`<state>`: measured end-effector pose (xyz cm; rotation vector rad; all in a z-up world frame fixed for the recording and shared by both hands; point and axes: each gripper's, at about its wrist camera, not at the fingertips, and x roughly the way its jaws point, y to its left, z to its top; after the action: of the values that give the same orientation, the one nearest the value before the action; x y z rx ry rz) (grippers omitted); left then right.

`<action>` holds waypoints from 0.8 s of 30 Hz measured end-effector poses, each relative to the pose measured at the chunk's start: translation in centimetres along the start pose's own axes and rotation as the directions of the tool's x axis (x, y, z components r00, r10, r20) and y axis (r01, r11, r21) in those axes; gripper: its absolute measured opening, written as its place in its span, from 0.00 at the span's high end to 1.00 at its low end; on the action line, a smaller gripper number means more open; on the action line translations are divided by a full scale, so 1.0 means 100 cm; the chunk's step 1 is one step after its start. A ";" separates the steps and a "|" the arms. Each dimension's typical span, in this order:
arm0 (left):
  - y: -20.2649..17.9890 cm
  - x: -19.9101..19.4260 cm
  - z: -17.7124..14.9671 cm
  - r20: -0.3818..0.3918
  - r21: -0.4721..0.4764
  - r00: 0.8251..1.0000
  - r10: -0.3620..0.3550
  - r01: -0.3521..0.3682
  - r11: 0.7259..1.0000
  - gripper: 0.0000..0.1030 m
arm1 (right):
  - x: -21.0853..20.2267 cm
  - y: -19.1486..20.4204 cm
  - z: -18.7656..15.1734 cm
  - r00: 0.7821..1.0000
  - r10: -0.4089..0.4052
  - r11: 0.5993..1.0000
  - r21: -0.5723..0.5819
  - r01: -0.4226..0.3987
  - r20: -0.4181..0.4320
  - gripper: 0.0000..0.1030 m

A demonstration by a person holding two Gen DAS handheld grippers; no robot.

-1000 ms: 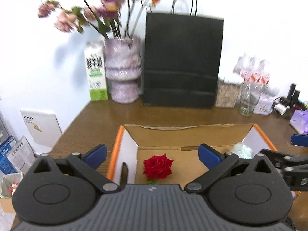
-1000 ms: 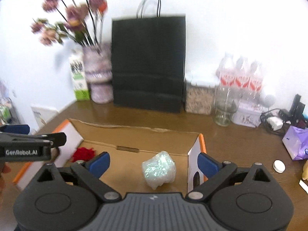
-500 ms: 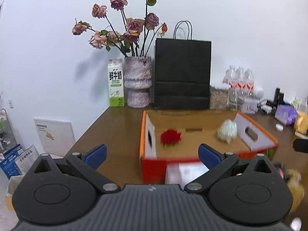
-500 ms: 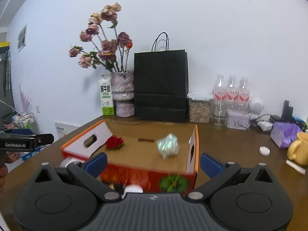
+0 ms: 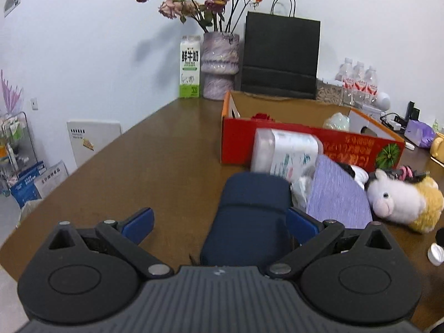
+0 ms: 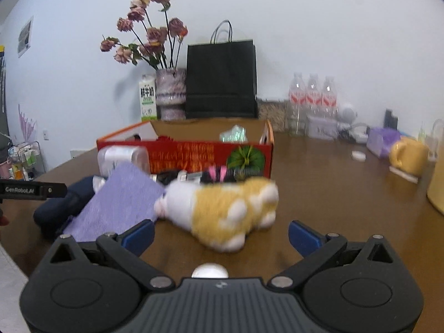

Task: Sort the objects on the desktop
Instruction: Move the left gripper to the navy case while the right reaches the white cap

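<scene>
The plush cow (image 6: 222, 211), white and yellow, lies on its side on the table (image 5: 155, 155) just in front of the red box (image 5: 310, 144), and the right gripper (image 6: 220, 233) hangs before it with jaws spread wide, nothing between them. Soft and light, I'd say, a toy that squashes under the pads, so the plump yellow middle looks the place to pinch; the head would likely flop.

Left of the cow, touching it, one purple cloth (image 6: 122, 197) leans up, limp stuff that should bunch rather than lift flat. Beyond the cloth, against the box's front, one white wipes pack (image 5: 288, 152) rests tilted, probably slick in its wrapper. Further left of the cloth sits one dark navy bundle (image 5: 249, 216), some folded fabric or pouch by the look, and the left gripper (image 5: 219, 223) has it between open fingers, the right pad beside it, not visibly squeezing. It reads as released.

Inside the box: one red rose (image 5: 260, 116) and one pale crinkly packet (image 5: 337, 120). Behind the box stand one black paper bag (image 6: 220, 80), one vase of dried flowers (image 6: 169, 91), one milk carton (image 6: 147, 98), and three water bottles (image 6: 312, 94). Right of the cow, well apart, one yellow mug (image 6: 408, 152) and one white cap (image 6: 358, 156).
</scene>
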<state>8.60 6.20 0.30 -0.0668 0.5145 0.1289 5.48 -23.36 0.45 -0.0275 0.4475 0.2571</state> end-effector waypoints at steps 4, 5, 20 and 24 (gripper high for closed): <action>-0.006 -0.001 -0.004 -0.001 0.042 1.000 0.003 -0.003 0.999 0.00 | -0.003 0.005 -0.007 1.000 -0.017 0.999 -0.036 0.017 0.001 0.02; -0.006 -0.002 -0.003 0.001 0.041 1.000 0.008 -0.008 0.999 0.00 | -0.003 0.005 -0.007 1.000 -0.019 0.999 -0.035 0.019 0.003 0.03; -0.008 0.004 -0.007 -0.019 0.037 1.000 0.003 -0.002 0.999 0.00 | 0.007 0.005 -0.015 0.997 0.018 1.000 -0.016 -0.020 -0.076 0.73; -0.012 0.009 -0.005 -0.021 0.052 1.000 0.007 -0.006 0.999 0.00 | 0.007 0.002 -0.015 0.997 0.033 0.999 0.002 -0.033 -0.067 0.73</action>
<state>9.28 5.08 -0.52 -0.0162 0.5391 0.1208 5.44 -23.07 -1.20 -0.0284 0.5151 0.2887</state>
